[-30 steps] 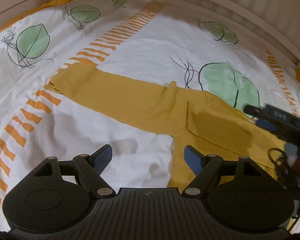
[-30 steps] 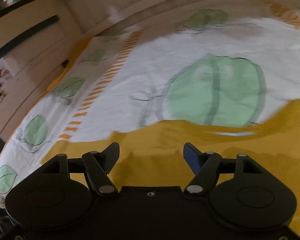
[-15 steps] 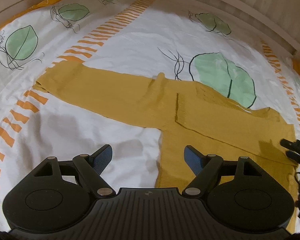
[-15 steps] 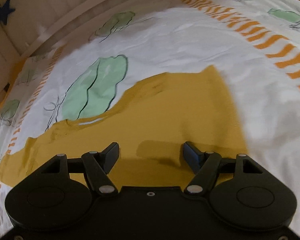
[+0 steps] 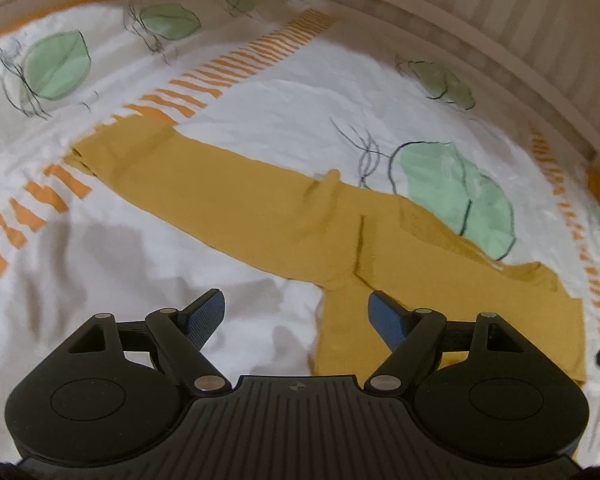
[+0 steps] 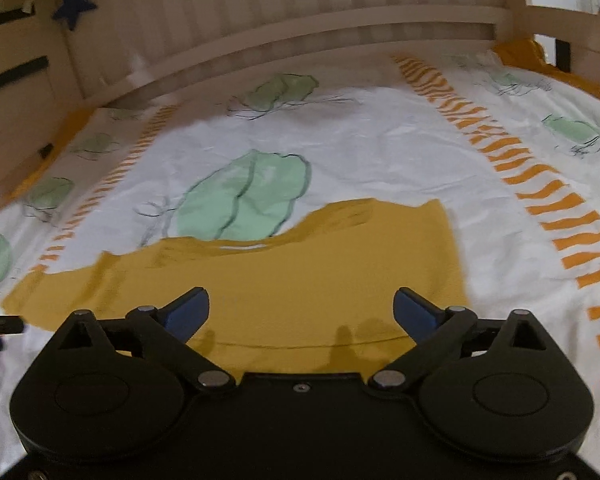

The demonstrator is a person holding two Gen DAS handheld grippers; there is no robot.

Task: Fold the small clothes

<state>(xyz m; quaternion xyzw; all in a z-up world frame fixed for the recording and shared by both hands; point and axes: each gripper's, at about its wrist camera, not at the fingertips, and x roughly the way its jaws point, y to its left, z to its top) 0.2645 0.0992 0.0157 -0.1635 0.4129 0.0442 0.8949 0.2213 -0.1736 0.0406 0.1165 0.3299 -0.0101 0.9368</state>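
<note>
I'm hovering over a bed, its leaf-print sheet (image 5: 284, 120) lying rumpled below a slatted wooden rail (image 6: 300, 28). The mustard garment (image 5: 440, 288) is stretching flat ahead, one long sleeve (image 5: 204, 192) running up-left. My left gripper (image 5: 296, 316) is sitting nearest that sleeve's root, jaws wide, gripping nothing; my right gripper (image 6: 300, 312) is gaping empty over the soft knit hem (image 6: 300, 345).

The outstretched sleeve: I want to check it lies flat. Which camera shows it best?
The left wrist view: the sleeve runs full length, cuff to armpit. The right wrist view shows mostly the shirt's body; that sleeve is only a foreshortened edge.
</note>
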